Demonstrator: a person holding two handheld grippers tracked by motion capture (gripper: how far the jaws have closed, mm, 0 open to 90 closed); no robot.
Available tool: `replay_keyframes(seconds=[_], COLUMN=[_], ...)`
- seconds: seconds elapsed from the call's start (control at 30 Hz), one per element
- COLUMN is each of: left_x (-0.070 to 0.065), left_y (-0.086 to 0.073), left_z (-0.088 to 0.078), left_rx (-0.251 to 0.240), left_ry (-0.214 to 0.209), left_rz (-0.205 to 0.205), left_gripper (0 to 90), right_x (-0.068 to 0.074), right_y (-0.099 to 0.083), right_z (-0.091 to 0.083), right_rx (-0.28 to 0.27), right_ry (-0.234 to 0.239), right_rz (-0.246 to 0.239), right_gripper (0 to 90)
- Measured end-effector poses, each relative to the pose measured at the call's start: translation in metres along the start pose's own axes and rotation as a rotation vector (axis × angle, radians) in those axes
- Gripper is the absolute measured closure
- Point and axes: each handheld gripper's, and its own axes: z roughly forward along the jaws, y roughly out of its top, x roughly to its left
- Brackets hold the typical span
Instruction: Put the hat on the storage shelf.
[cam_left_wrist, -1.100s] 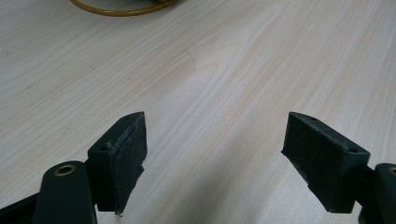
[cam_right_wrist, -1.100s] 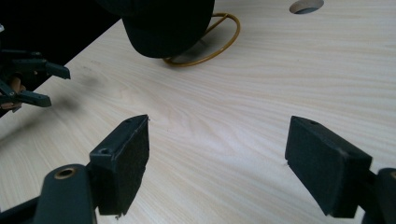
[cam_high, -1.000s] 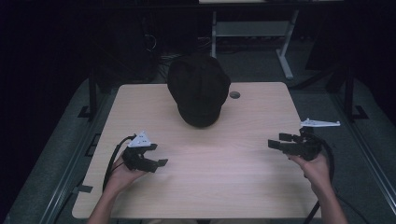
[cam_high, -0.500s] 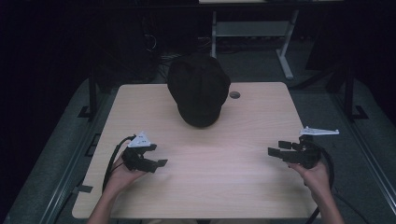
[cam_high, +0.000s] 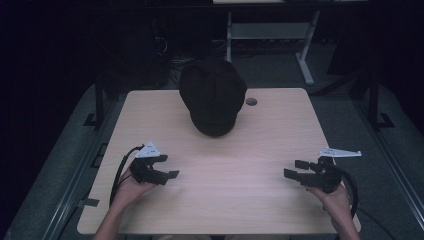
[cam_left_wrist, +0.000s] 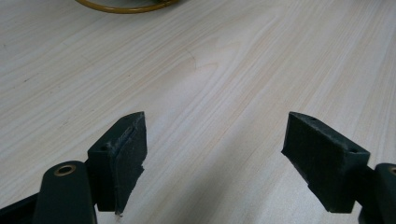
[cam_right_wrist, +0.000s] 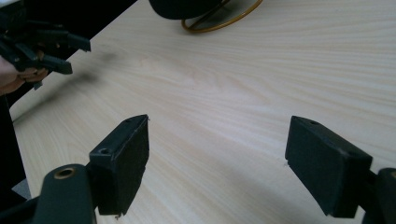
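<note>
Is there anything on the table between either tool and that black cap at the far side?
Nothing visible. Bare light wood table lies between the left tool and the black fabric cap, and likewise between the right tool and the cap. Both tools stand open near the front edge, holding nothing.

right hand-held gripper (cam_high: 295, 173) lower, nearer the person (jaws apart)

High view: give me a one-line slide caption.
Two open hand-held tools, left tool and right tool, rest near a black fabric cap on a light wooden table.
</note>
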Motion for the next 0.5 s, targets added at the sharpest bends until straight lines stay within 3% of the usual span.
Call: replay_keyframes(seconds=[0.27, 0.5], left_x=[0.002, 0.005], left_y=[-0.001, -0.001], left_z=[0.001, -0.002], left_rx=[-0.015, -0.042], left_ry=[-0.008, -0.011], left_rz=[-0.007, -0.028], left_gripper=[21.2, 21.2], right_x=[0.014, 0.019], right_y=[-0.016, -0.018], right_z=[0.002, 0.008], right_rx=[0.006, -0.002], right_ry=[0.003, 0.044], right_rz=[-0.044, -0.064], right_gripper=[20.1, 19.8])
